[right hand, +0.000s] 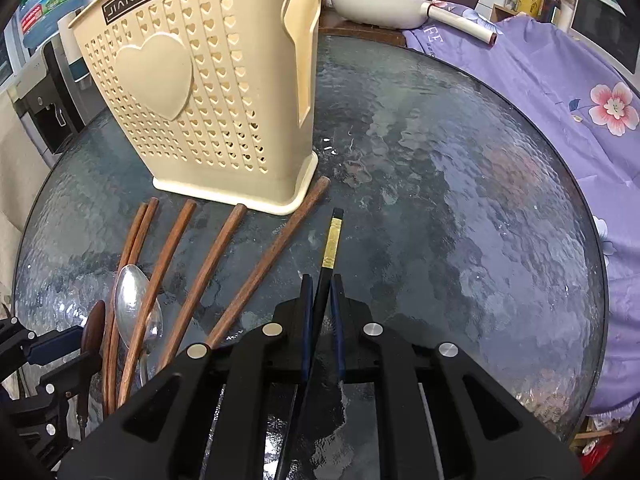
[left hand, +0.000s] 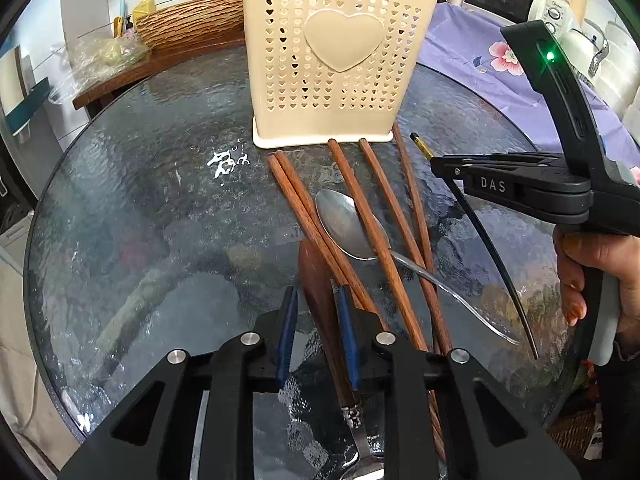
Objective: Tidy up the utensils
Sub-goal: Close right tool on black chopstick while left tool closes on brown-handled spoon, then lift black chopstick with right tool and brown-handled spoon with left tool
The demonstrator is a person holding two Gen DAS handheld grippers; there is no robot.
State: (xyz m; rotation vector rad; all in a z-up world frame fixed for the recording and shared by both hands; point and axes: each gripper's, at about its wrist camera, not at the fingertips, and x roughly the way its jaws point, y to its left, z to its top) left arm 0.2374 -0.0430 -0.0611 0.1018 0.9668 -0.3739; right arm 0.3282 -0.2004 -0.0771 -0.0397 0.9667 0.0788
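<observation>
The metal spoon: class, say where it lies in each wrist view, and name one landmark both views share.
Left wrist view: the metal spoon lies at centre, bowl up, across the wooden chopsticks.
Right wrist view: the metal spoon is at lower left, among the same chopsticks.
Shared landmark: the cream utensil holder with its raised heart.

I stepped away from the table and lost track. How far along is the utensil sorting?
Barely begun: nothing shows above the cream holder's rim, though its inside is hidden. In hand: the right gripper is shut on a black chopstick; the left gripper straddles a wooden-handled utensil, grip unclear. Left on the glass table: five brown chopsticks and a metal spoon.
</observation>
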